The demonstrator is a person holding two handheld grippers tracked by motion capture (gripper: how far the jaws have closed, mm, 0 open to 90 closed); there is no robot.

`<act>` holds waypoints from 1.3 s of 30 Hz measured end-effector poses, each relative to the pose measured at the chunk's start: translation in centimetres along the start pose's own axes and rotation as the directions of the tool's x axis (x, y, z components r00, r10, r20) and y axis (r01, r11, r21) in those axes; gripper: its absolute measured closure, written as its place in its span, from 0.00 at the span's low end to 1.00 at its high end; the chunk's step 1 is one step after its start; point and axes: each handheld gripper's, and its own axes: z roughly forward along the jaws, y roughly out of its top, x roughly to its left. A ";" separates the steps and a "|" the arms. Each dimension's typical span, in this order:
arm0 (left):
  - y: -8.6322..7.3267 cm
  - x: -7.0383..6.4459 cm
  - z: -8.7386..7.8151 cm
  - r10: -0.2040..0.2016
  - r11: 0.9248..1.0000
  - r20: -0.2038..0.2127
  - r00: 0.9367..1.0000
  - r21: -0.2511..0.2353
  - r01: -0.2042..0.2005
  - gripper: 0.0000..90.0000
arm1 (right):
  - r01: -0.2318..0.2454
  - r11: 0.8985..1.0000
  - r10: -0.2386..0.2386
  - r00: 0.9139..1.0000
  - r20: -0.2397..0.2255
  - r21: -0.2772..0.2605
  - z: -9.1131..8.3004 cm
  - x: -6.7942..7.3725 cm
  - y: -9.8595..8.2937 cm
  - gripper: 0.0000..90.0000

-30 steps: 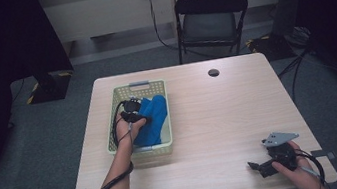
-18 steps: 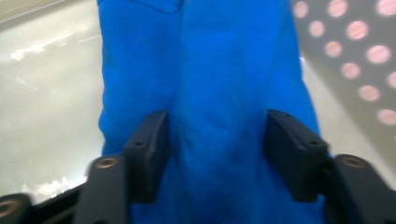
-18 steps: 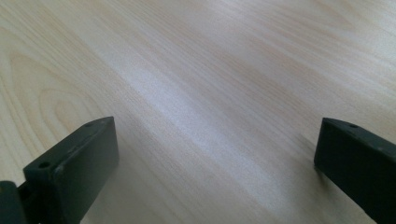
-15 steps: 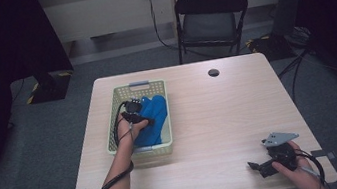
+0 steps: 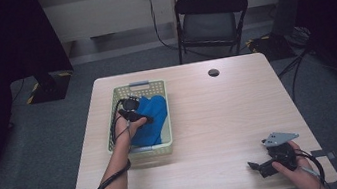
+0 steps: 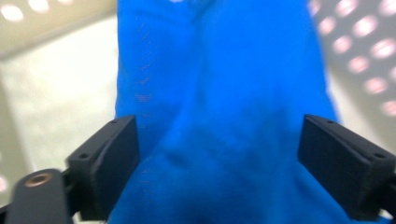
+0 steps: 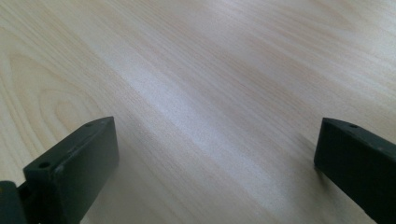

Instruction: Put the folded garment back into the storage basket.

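Observation:
A pale yellow mesh basket (image 5: 167, 121) stands on the left half of the wooden table and holds a crumpled blue cloth (image 5: 154, 118). My left gripper (image 5: 135, 115) is down inside the basket, right over the cloth. Seen from the left gripper view, the left gripper (image 6: 217, 163) is open, its jaws wide apart with the blue cloth (image 6: 219, 70) bulging up between them. My right gripper (image 5: 258, 168) rests low near the table's front right corner. In the right gripper view the right gripper (image 7: 215, 163) is open over bare wood, nothing between its jaws.
A small dark round grommet (image 5: 213, 72) sits near the table's far edge. Behind the table stands a black folding chair (image 5: 210, 17). The basket's perforated walls (image 6: 369, 42) close in on both sides of the left gripper.
My left gripper has shifted slightly within the basket, over the blue cloth. The right gripper has stayed where it was.

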 end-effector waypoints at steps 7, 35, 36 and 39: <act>-0.1 -0.2 0.0 0.007 1.000 0.017 1.000 0.002 -0.007 0.53 | 0.000 1.000 0.000 1.000 0.000 0.000 0.0 0.0 0.0 0.00; -1.1 0.6 2.1 -0.009 1.000 -0.041 0.999 -0.012 0.009 0.07 | 0.000 1.000 0.000 1.000 0.000 0.000 0.0 0.0 0.0 0.00; -1.1 0.7 2.1 -0.009 1.000 -0.036 0.999 -0.013 0.008 0.06 | 0.000 1.000 0.000 1.000 0.000 0.000 0.0 0.0 0.0 0.00; -1.1 0.7 2.1 -0.004 1.000 -0.026 1.000 -0.006 0.004 0.04 | 0.000 1.000 0.000 1.000 0.000 0.000 0.0 0.0 0.0 0.00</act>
